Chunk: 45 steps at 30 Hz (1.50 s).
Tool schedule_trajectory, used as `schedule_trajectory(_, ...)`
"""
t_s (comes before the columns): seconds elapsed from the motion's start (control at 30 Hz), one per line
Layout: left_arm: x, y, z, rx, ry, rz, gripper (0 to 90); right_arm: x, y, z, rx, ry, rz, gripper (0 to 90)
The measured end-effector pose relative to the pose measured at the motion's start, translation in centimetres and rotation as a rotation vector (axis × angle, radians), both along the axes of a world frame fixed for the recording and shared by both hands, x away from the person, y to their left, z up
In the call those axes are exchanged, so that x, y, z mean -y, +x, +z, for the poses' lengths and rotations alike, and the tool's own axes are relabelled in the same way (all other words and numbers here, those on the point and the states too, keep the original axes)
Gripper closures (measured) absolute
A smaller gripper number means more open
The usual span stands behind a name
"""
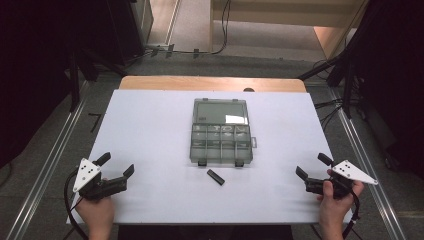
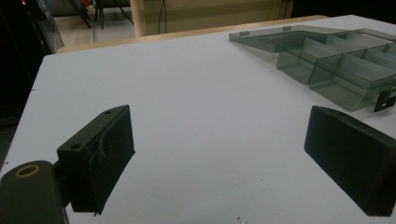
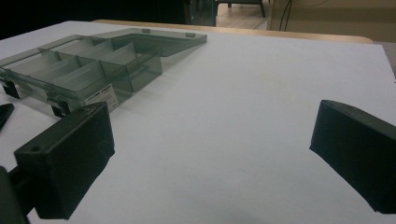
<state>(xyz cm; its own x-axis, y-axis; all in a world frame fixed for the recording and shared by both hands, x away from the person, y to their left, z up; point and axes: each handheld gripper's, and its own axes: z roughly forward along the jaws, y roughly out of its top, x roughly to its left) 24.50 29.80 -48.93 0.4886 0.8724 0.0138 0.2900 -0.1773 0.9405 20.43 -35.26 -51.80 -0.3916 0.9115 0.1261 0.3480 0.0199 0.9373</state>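
Note:
An open translucent grey compartment box (image 1: 221, 132) lies in the middle of the white tabletop (image 1: 145, 135), its lid folded flat toward the far side. A small black block (image 1: 216, 176) rests just in front of it. My left gripper (image 1: 116, 164) sits at the near left, held by a hand, open with nothing between its jaws. My right gripper (image 1: 313, 165) mirrors it at the near right, also open and holding nothing. The left gripper view has the box (image 2: 336, 60) at upper right beyond the left gripper (image 2: 219, 149). The right gripper view has the box (image 3: 84, 65) at upper left, the block (image 3: 4, 114) at the edge, and the right gripper (image 3: 210, 149).
A wooden table edge (image 1: 212, 82) shows beyond the white top. Metal floor rails (image 1: 47, 165) run along both sides, and cables (image 1: 330, 107) lie on the floor at the right. Bare white surface separates each gripper from the box.

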Motion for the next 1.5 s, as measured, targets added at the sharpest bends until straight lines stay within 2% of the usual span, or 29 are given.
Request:
schedule_trajectory(0.27,0.0,0.0,0.0,-0.005,0.001,0.004,8.6,0.1,-0.3,0.3,0.010,0.007,0.000,0.0)
schedule_trajectory(0.57,0.0,-0.1,0.0,-0.002,-0.001,-0.001,8.6,-0.7,-0.1,1.6,0.009,-0.006,0.040,0.0)
schedule_trajectory(0.63,0.0,-0.1,0.0,0.000,0.000,0.000,8.6,-1.1,0.0,2.0,0.008,-0.012,0.056,0.0)
schedule_trajectory(0.67,0.0,-0.1,0.0,0.000,0.002,-0.002,8.7,-1.5,0.2,2.3,-0.007,-0.013,0.089,0.0)
schedule_trajectory(0.83,0.0,0.0,0.0,-0.001,0.001,-0.002,8.6,-2.5,0.6,3.3,-0.022,-0.022,0.134,0.0)
schedule_trajectory(1.5,0.0,0.0,0.0,-0.001,0.005,-0.003,8.6,-5.9,2.7,5.7,-0.059,-0.069,0.233,0.0)
